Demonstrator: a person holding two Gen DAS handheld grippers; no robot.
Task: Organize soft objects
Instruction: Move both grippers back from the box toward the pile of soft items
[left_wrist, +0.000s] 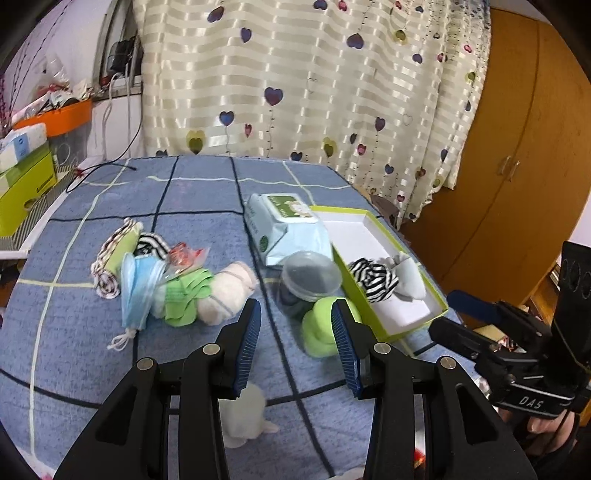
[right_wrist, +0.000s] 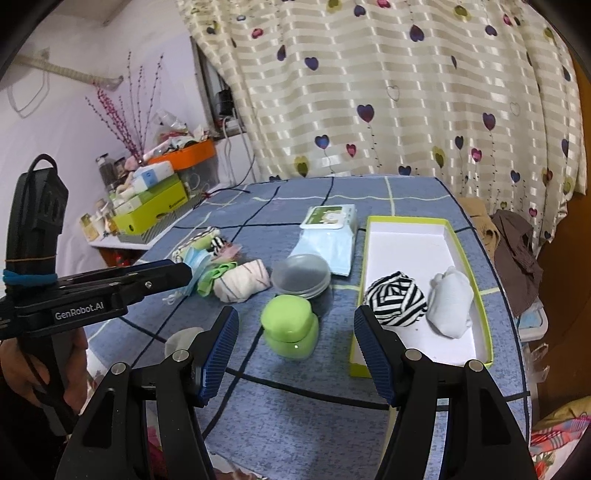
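**Both hand-held grippers empty above the blue worktop**

The left hand-held gripper (left_wrist: 295, 314) hangs released over the blue checked cloth (left_wrist: 184, 206) of the worktop, nothing between its blue-padded fingers (left_wrist: 248, 350). The right hand-held gripper (right_wrist: 293, 325) is likewise spread wide and empty, its jaws framing a green jar (right_wrist: 290, 326) that stands on the cloth beyond them, untouched.

A yellow-green box with a white inside (right_wrist: 406, 243) lies open on the right of the worktop. In it sit a black-and-white striped sock roll (right_wrist: 395, 297) and, just beside it and touching, a pale grey sock roll (right_wrist: 448, 301).

The remaining soft things are heaped on the left: a cream sock roll with thin stripes (left_wrist: 227, 291), a light green cloth (left_wrist: 184, 299) against it, a blue face mask (left_wrist: 138, 288) with its white ear loop trailing, and behind these a striped brown-and-green roll (left_wrist: 112, 258) and a smaller black-and-white piece (left_wrist: 151, 243). A white soft item (left_wrist: 243, 413) lies under the left fingers, partly hidden.

Between heap and box stand a clear lidded tub (left_wrist: 308, 277) and a pack of wet wipes (left_wrist: 284, 225).
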